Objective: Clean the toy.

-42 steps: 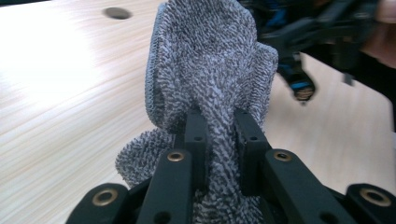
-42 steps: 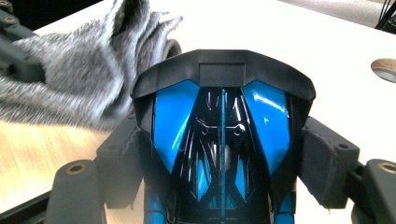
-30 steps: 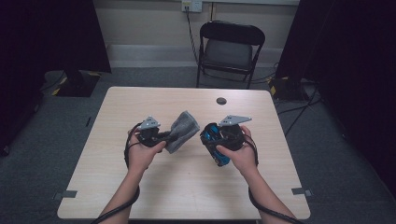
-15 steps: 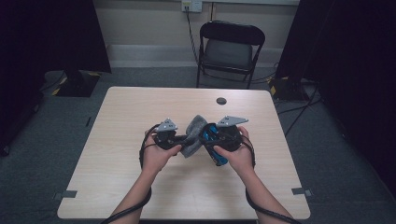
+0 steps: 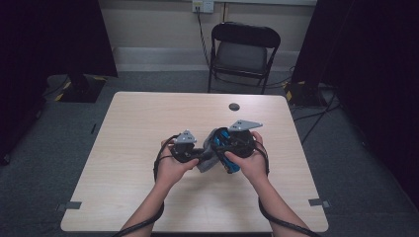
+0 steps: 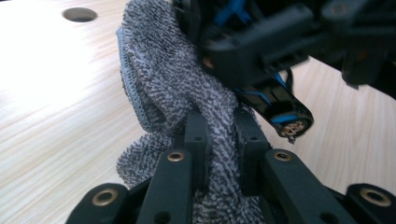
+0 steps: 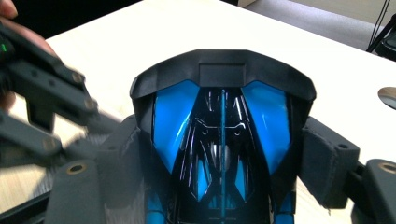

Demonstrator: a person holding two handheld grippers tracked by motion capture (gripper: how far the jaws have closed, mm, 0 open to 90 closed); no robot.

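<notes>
**Wiping a blue-and-black toy car with a grey cloth**

Looking down from the high view, both hands meet over the near middle of the wooden table (image 5: 128, 148). The left gripper (image 5: 197, 154) points right toward the toy car (image 5: 225, 148), and the grey cloth (image 5: 207, 160) sits between the two, touching the car's left side. The right gripper (image 5: 232, 145) carries the car just above the tabletop. A small dark hole (image 5: 233, 106) in the table lies beyond the car, well apart from it, and a folding chair (image 5: 244, 49) stands past the table's far edge.

In the left gripper view, the two black jaws are pressed together on a fold of the cloth (image 6: 187, 107), pinching it tight. The cloth rises from the jaws and lies against the dark underside of the car (image 6: 261, 56), which fills the upper right. The table hole (image 6: 79, 14) shows at the upper left, away from the car.

In the right gripper view, the jaws stand wide and clamp the car (image 7: 222, 140) by its two sides, its glossy blue panels facing the camera. The left gripper (image 7: 42, 102) appears blurred just left of the car.
</notes>
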